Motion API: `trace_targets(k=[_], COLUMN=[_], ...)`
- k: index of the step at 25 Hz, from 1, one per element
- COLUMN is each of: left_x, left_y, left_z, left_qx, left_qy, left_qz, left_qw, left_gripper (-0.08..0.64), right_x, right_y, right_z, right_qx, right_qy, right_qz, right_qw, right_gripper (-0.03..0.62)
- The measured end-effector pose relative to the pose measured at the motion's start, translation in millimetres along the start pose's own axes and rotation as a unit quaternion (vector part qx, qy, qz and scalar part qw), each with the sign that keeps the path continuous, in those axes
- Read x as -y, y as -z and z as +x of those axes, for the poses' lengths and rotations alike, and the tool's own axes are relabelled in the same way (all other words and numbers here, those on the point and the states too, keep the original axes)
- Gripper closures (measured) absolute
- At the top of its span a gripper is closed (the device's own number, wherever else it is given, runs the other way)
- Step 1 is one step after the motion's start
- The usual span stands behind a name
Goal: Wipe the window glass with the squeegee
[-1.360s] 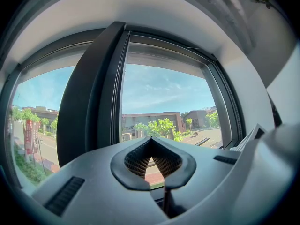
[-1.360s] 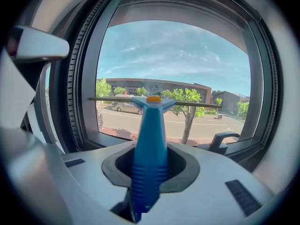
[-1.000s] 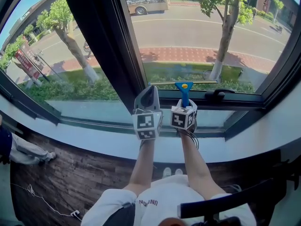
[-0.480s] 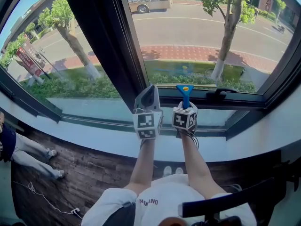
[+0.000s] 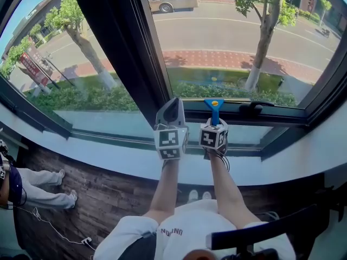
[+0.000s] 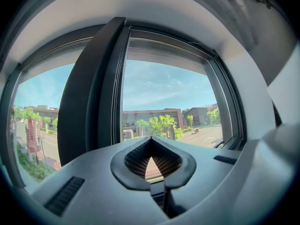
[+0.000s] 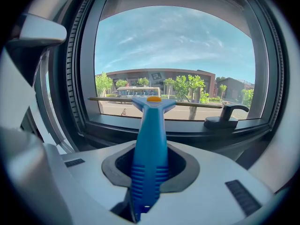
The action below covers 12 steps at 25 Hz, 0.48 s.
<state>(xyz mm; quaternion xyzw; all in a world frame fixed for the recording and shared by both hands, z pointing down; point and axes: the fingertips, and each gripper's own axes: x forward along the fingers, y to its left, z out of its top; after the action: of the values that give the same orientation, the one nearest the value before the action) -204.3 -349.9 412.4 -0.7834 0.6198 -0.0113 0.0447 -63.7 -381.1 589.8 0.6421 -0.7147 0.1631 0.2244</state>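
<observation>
Hard daylight is coming in through the glass (image 5: 303, 47), and everything outside is showing bright and crisp, a tree (image 5: 259, 31) throwing its shadow leftward across the pavement (image 5: 217, 61). The frame (image 5: 116, 53) is reading nearly black against it, and the floor (image 5: 81, 199) is lying in dim shade. Both gripper views are bulging strongly, with black corners. The squeegee (image 7: 149, 144) is blurring slightly near the lens, its handle evenly lit.
</observation>
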Motion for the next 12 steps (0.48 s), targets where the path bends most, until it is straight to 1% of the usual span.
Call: trace_targets(k=[6, 12], left_x=[3, 3], left_y=[4, 6], left_z=[1, -1], left_qx=[-0.004, -0.006], left_qy=[0.002, 0.001], left_qz=[-0.001, -0.004], left_qw=[1.0000, 1.0000], left_gripper=[0.557, 0.557], right_x=[0, -1], right_y=[13, 18], right_z=[3, 3], right_qx=[-0.014, -0.019], right_qy=[-0.004, -0.009], right_qz=[0.000, -0.002], right_qw=[1.000, 1.000], right_gripper=[0.492, 0.492])
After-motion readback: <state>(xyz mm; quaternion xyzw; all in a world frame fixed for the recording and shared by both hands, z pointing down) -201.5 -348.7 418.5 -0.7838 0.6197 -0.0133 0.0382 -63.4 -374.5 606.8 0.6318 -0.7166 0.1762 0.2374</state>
